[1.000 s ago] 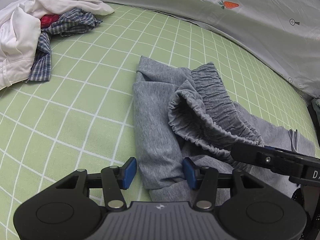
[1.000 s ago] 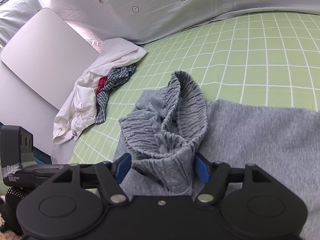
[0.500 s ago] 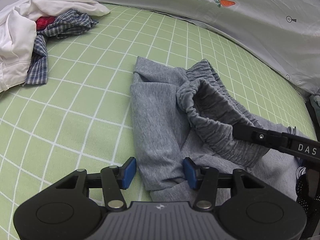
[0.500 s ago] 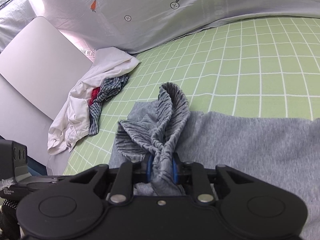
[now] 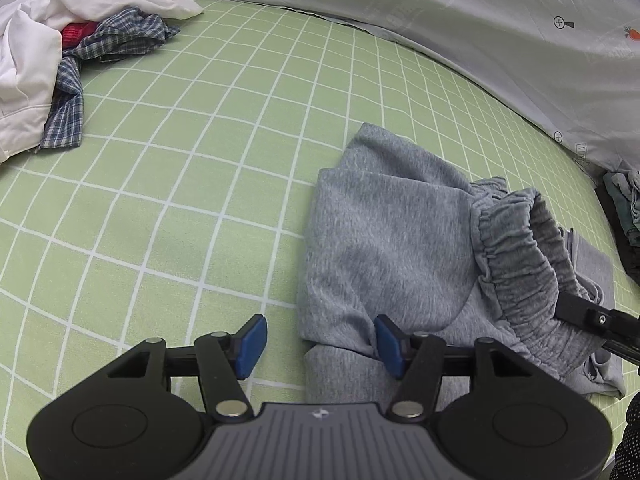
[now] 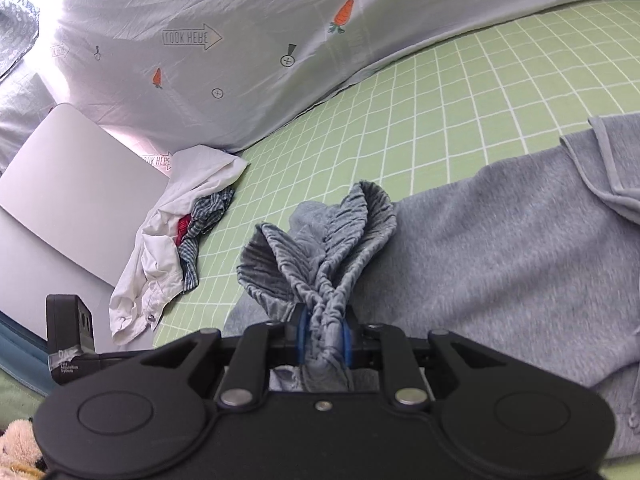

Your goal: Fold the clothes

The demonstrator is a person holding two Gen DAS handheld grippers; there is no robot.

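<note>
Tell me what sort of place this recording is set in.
Most likely a bedroom, with the work done on a bed: a green checked sheet as the surface, a carrot-print duvet bunched along its far side, and loose clothes waiting beside grey sweatpants.

The left claw [image 5: 318, 346], its jaws just opening, straddles an edge of the grey sweatpants [image 5: 392, 248] on the green checked bed [image 5: 200, 140]; crumpled clothes [image 5: 60, 60] lie far ahead-left.
</note>
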